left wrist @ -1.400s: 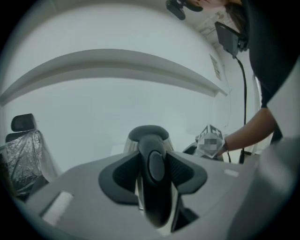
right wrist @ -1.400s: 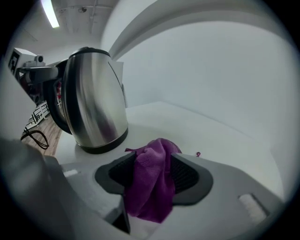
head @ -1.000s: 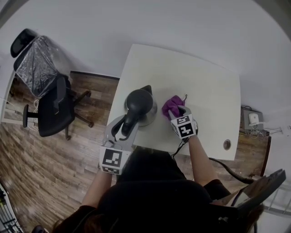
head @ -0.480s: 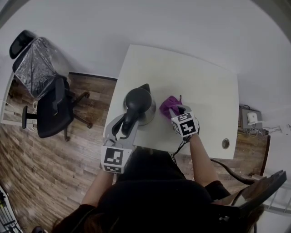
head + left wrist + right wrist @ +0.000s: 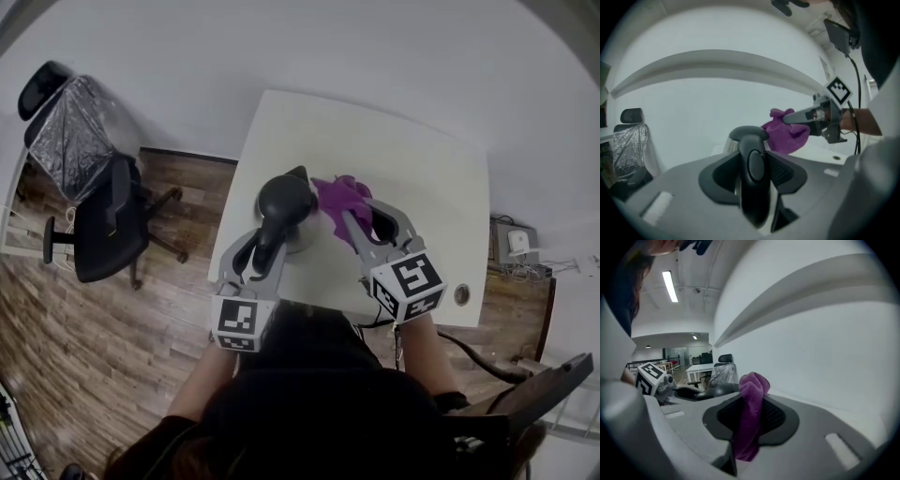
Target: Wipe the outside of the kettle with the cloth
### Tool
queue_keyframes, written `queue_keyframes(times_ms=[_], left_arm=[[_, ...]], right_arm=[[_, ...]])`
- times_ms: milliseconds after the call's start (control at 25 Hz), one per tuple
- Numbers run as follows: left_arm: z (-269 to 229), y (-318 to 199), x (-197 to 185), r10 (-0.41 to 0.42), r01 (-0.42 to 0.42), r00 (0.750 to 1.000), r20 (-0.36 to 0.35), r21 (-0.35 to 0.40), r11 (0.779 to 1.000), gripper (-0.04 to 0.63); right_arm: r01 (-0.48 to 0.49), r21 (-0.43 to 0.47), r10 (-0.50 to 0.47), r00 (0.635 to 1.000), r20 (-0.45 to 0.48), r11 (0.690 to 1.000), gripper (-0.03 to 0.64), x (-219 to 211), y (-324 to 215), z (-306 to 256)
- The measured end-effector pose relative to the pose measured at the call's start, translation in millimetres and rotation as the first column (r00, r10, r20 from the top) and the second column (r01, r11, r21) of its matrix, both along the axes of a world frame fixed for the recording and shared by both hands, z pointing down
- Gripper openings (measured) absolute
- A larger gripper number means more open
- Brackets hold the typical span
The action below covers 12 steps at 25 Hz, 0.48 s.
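The kettle (image 5: 284, 202), steel with a black lid, stands near the left edge of the white table (image 5: 422, 178). My left gripper (image 5: 268, 248) is shut on its black handle (image 5: 754, 176), whose sides the two pads press. My right gripper (image 5: 359, 210) is shut on the purple cloth (image 5: 333, 195) and holds it up off the table, close to the kettle's right side. In the right gripper view the cloth (image 5: 750, 418) hangs in a bunch between the pads. The left gripper view has the cloth (image 5: 785, 133) just behind the kettle's lid (image 5: 746, 135); whether it touches the kettle I cannot tell.
An office chair (image 5: 103, 220) with a plastic-wrapped back (image 5: 80, 122) stands on the wood floor left of the table. A round cable hole (image 5: 461, 294) sits near the table's right front corner. A small white box (image 5: 517, 246) lies on the floor at the right.
My right gripper has lifted the cloth off the table and carried it up beside the kettle's top. The left gripper's hold on the handle is unchanged.
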<state>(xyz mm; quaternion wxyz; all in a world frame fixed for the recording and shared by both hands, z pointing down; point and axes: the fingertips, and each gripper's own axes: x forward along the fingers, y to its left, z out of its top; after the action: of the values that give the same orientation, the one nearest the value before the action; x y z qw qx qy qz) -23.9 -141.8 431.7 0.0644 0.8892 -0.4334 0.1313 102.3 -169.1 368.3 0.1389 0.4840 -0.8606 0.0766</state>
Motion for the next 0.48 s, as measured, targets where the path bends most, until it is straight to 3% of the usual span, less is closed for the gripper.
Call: queue_keyframes(times_ms=[160, 480], left_arm=[[-0.9, 0.3, -0.5, -0.003, 0.003, 1.0, -0.003, 0.0, 1.0, 0.186], [-1.3, 1.4, 0.8, -0.011, 0.011, 1.0, -0.007, -0.002, 1.0, 0.186]], right_arm=[[0.106, 0.056, -0.107, 0.994, 0.01, 0.993, 0.08, -38.3, 12.9, -17.9], [0.194, 0.013, -0.194, 0.981, 0.015, 0.981, 0.08, -74.7, 21.0, 13.5]])
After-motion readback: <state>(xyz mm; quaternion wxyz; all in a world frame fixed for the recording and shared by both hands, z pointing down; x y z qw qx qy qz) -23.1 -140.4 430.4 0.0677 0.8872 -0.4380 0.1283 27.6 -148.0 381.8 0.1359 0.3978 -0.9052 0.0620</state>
